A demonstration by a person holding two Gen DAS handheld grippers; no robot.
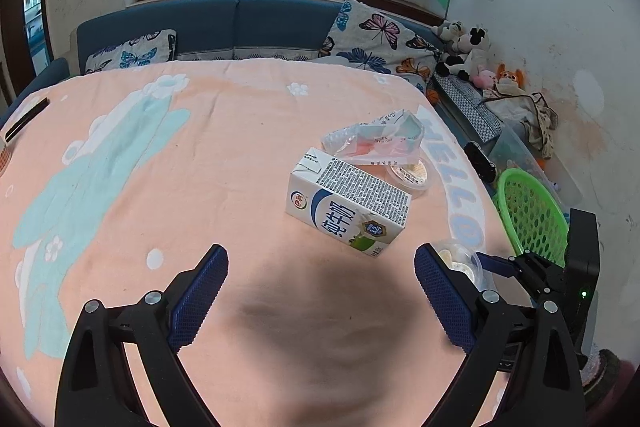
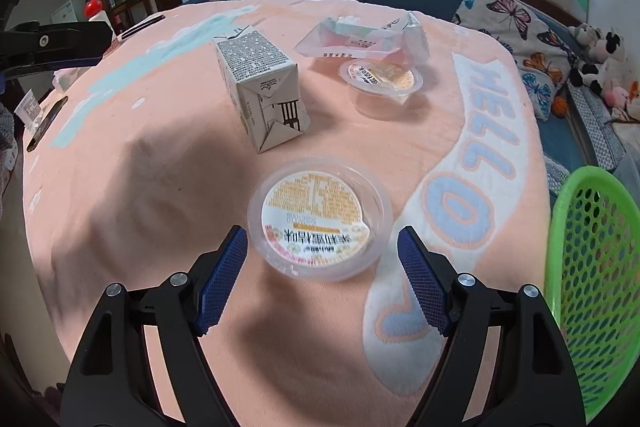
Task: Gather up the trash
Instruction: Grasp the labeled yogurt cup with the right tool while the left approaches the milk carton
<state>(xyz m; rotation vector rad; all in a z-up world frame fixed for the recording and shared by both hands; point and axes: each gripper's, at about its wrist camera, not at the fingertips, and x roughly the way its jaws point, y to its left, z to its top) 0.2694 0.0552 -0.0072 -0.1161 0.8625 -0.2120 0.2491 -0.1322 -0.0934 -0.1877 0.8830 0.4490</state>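
Probably a home: sofa; plush toys

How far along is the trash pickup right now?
Nothing visibly collected yet. Right tongs are open around the near jelly cup, not closed on it. Left tongs are open and empty. Still on the blanket: milk carton, second jelly cup, plastic wrapper. Green basket waits at the right.

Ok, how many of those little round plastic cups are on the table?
2. The near cup sits between the open right gripper fingers; the far cup is beside the milk carton, touching the plastic wrapper. More may be hidden.
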